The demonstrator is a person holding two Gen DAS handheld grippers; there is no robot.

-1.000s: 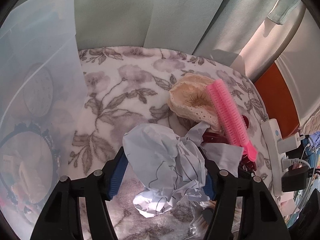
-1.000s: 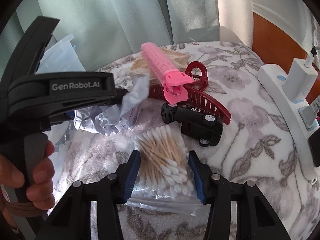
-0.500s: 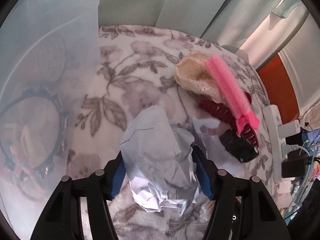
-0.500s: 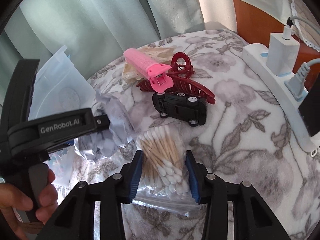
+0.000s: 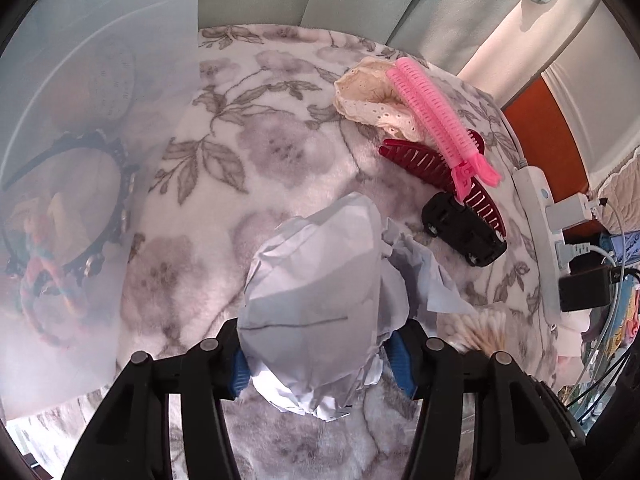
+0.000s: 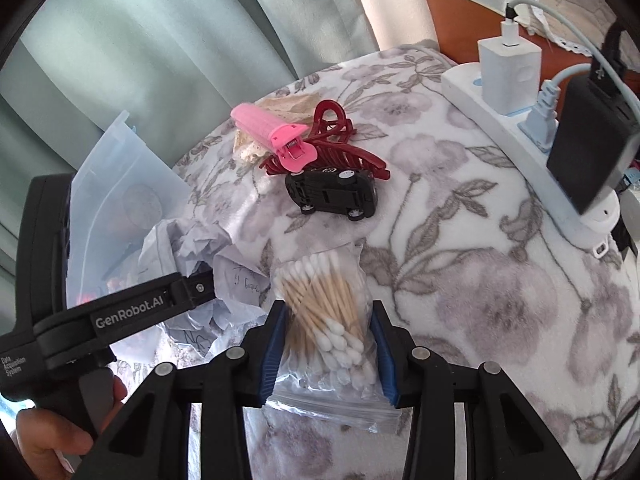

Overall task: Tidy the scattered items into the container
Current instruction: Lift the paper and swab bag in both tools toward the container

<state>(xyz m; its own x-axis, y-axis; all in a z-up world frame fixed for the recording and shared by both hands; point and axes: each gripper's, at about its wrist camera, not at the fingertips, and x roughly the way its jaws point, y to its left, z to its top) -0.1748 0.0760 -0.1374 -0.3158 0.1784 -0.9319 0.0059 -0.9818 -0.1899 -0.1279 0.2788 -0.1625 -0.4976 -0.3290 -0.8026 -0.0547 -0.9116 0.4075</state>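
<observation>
Crumpled pale-blue paper [image 5: 320, 312] fills the gap of the left tool [image 5: 320, 360], whose blue pads are closing in on the wad from both sides and already press its edges. The right tool [image 6: 326, 344] is clamped partway on a clear zip bag of wooden cotton swabs [image 6: 324, 312], its blue pads squeezing the bag's sides.

Seen from the left wrist, a frosted translucent plastic container [image 5: 80, 160] stands at nine o'clock of the paper, just beside it, with a black toothed headband [image 5: 116, 184] and some colourful bits showing dimly through its wall. At two o'clock lies a small black toy car [image 5: 464, 228] on its side. Beyond it a dark red claw hair clip [image 5: 420, 160] lies touching the car, with a pink ribbed hair roller clip [image 5: 432, 116] resting across it. A cream lace fabric piece [image 5: 372, 100] sits under the roller's far end.

Everything rests on a white fleece blanket with grey flowers [image 5: 260, 140]. A white power strip with plugged chargers [image 6: 520, 112] runs along the blanket's edge at three o'clock. A hand [image 6: 56, 436] grips the left tool's handle.
</observation>
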